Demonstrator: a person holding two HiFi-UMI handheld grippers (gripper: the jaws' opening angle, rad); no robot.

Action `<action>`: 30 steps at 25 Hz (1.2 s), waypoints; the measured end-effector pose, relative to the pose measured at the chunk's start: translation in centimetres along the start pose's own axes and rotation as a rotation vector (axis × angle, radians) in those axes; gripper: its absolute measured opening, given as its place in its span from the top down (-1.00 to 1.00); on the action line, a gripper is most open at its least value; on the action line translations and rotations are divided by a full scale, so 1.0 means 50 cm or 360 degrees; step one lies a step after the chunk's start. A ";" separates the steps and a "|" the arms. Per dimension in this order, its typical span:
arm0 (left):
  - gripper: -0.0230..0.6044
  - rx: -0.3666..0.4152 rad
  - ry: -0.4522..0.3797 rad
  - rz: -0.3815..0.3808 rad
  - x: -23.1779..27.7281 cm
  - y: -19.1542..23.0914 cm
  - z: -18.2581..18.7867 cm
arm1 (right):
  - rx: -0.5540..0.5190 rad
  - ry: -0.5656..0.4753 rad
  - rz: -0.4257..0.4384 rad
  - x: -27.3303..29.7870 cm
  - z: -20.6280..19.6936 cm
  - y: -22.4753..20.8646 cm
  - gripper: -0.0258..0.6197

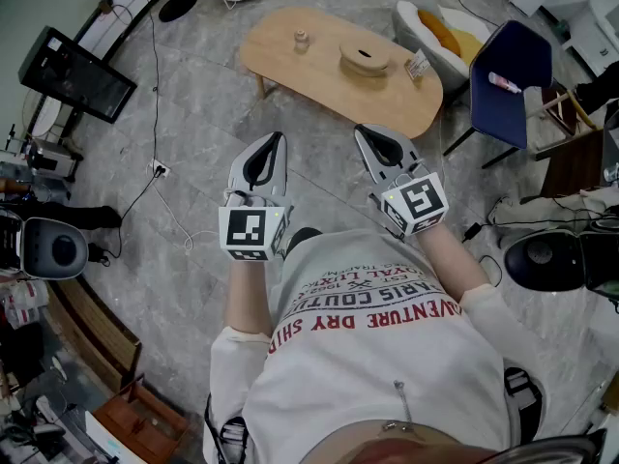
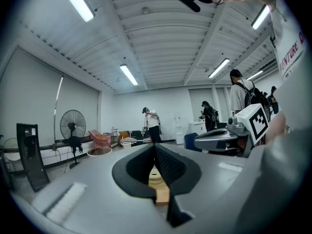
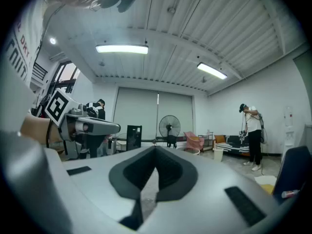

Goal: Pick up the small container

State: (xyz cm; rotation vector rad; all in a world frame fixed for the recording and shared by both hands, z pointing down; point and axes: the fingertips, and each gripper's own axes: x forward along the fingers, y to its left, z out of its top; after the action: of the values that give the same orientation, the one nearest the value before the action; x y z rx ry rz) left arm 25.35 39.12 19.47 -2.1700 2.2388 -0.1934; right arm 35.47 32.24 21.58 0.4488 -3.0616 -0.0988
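Wooden table (image 1: 319,80) bears the small container (image 1: 302,39) — contents too small to tell.

The person's white shirt (image 1: 387,380), at six o'clock, bore upside-down red print: "VENTURE DRY SHIR", with "ARIS COUTU" beside it.

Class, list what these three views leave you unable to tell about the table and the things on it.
Head view: the small container is too small to show a lid or contents.
Head view: the print on the box is too small to read.
Left gripper view: the left gripper hides all but a tan sliver, likely the table.
Right gripper view: neither the table nor the container shows.
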 end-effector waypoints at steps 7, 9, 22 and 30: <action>0.89 0.0019 0.0000 -0.0031 -0.009 -0.013 -0.002 | 0.0027 0.0014 0.0005 -0.003 -0.008 0.000 0.93; 0.89 0.0017 0.0002 -0.0029 -0.010 -0.012 -0.001 | 0.0036 0.0022 -0.0001 -0.004 -0.010 -0.002 0.93; 0.88 -0.0123 0.0098 -0.0071 -0.004 -0.014 -0.049 | 0.0145 0.0028 -0.0002 0.006 -0.039 -0.014 0.93; -0.24 -0.0163 0.0086 0.0001 0.028 0.066 -0.064 | 0.0170 0.0070 0.0029 0.076 -0.053 -0.006 0.93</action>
State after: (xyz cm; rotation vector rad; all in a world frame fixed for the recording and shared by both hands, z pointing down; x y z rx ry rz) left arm 21.68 38.06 22.44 -2.2401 2.3275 -0.1423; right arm 32.08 30.72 24.34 0.4229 -3.0375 0.0750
